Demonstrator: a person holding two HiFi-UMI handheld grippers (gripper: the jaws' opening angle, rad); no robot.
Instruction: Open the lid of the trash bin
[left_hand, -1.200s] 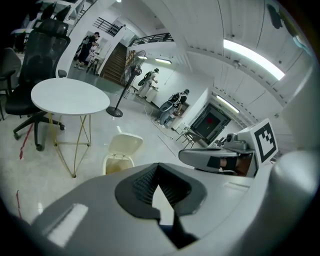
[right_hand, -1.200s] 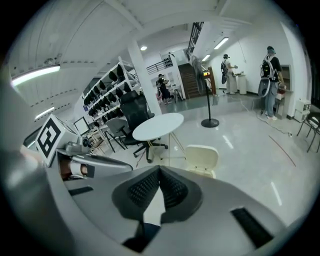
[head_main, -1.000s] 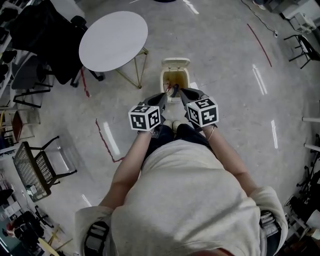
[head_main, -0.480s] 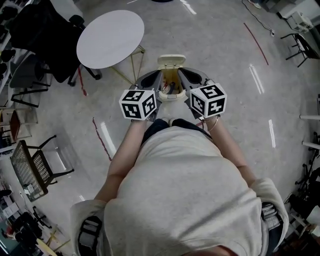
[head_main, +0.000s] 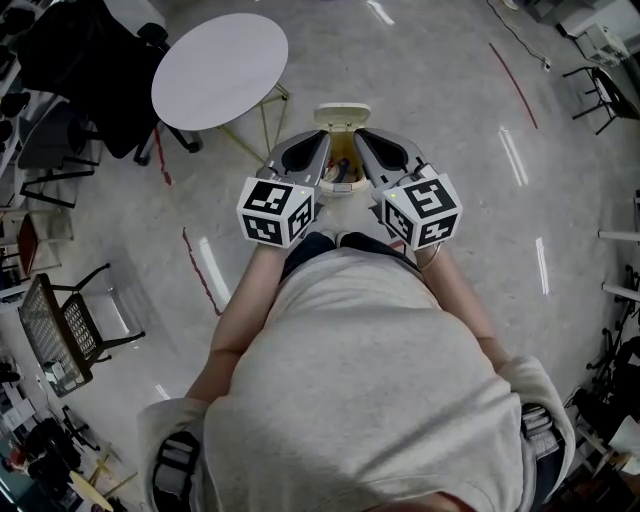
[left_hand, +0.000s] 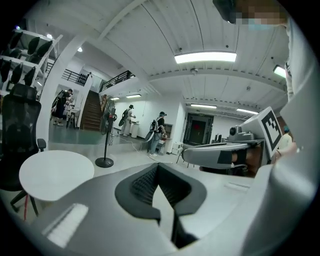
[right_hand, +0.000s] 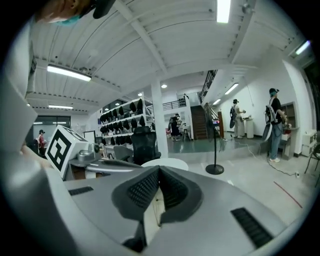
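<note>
Grey polished floor (head_main: 450, 90) crossed by red tape lines (head_main: 515, 85) fills the head view, while the gripper views look level across a wide space under a white ceiling (right_hand: 125, 45) with strip lights (left_hand: 205, 57).

On the left gripper (left_hand: 157, 166) the fingers (left_hand: 142, 185) are pressed together. Their ribbed black pads meet at the tips with nothing held between them. The right gripper (right_hand: 159, 169) is the same, its pads closed on nothing. The person holds both grippers out in front of the chest, side by side and apart, with the tips angled in toward each other. The left cube (head_main: 275, 210) and right cube (head_main: 422, 210) sit at the near ends, by the forearms.

The cream bin (head_main: 342, 172) stands on the floor just ahead of the person and shows in the gap between the two grippers. Its lid (head_main: 342, 113) is up, standing at the far side, and the inside is open to view. What is inside is too small to make out. From the head the gripper tips overlap the bin's rim on either side, and contact cannot be judged there.

Beyond the bin to the left is a round white table (head_main: 220, 65) on thin legs, with a black chair (head_main: 85, 55) past it. A wire chair (head_main: 65, 330) sits well apart at the left edge. Far off are a pole stand (right_hand: 215, 169), stairs (left_hand: 92, 114) and several people (left_hand: 157, 131).
</note>
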